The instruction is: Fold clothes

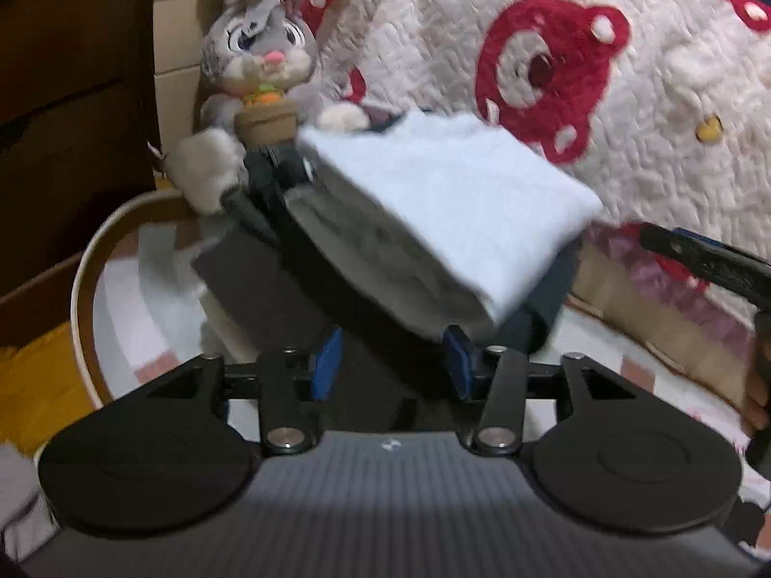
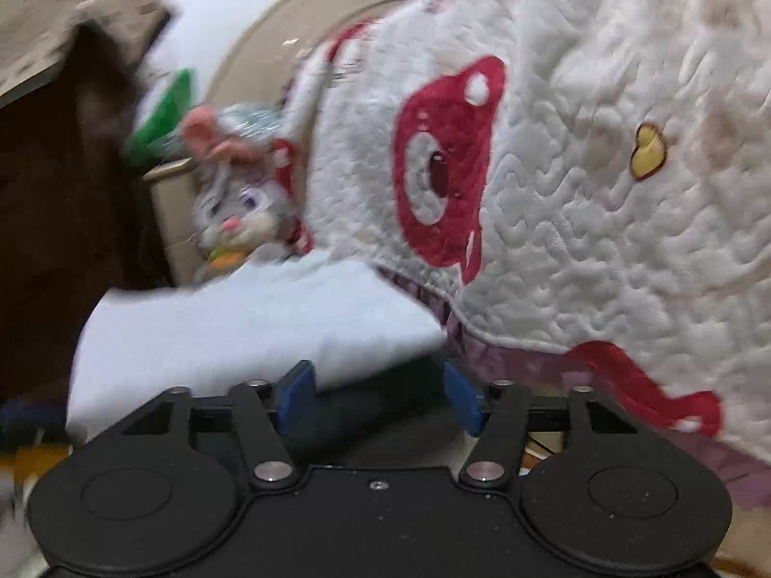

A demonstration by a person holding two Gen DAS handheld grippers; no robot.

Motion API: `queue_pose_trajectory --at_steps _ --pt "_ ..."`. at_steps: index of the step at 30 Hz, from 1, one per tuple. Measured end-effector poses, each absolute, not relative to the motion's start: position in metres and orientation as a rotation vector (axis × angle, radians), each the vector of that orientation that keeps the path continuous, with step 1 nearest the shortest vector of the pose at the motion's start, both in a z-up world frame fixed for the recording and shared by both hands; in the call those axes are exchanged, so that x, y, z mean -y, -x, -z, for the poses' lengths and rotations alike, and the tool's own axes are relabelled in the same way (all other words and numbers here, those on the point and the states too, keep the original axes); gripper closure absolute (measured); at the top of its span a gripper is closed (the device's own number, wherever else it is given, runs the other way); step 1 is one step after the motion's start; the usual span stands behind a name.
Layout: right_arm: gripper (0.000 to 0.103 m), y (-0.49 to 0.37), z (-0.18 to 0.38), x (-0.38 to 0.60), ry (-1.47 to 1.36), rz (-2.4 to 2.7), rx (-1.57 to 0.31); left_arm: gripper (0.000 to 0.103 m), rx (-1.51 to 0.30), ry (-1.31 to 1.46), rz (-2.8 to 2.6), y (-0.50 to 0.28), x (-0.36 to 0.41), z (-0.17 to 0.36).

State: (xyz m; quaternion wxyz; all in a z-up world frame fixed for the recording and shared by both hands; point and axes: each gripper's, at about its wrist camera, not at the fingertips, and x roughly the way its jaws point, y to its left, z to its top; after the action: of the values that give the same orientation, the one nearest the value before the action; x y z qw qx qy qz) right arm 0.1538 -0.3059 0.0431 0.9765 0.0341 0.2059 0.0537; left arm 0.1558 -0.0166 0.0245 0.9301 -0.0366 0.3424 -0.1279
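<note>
Left wrist: left gripper (image 1: 392,368) tilts down, jaws apart.

Left gripper (image 1: 390,366) angled downward, blue pads apart, nothing pinched between them. Right gripper (image 2: 380,397) pointing more level, jaws spread wide, pads clear of any grip; its black arm shows at the far right in the left view

Right tool (image 2: 380,397) agape — folded white cloth (image 2: 250,322) just ahead.

Soft fleecy folded cloth (image 1: 448,197), quilted stitched blanket (image 1: 626,111), furry plush rabbit (image 1: 260,48).
</note>
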Motion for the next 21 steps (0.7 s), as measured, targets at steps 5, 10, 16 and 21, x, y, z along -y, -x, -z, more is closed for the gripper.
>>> queue_pose_trajectory --at_steps 5,10,16,21 --pt "0.028 -0.095 -0.031 0.317 -0.073 -0.108 -0.428 0.029 -0.742 0.068 0.274 -0.114 0.042 -0.021" --pt "0.025 -0.050 -0.030 0.316 -0.075 -0.109 -0.452 0.018 -0.792 0.023 0.179 -0.080 0.071 -0.024" --pt "0.019 0.002 -0.036 0.310 -0.132 -0.148 -0.438 0.000 -0.724 -0.052 0.085 -0.033 0.098 -0.033" --pt "0.016 0.033 -0.038 0.309 -0.128 -0.129 -0.445 0.000 -0.773 -0.097 0.082 -0.009 0.116 -0.028"
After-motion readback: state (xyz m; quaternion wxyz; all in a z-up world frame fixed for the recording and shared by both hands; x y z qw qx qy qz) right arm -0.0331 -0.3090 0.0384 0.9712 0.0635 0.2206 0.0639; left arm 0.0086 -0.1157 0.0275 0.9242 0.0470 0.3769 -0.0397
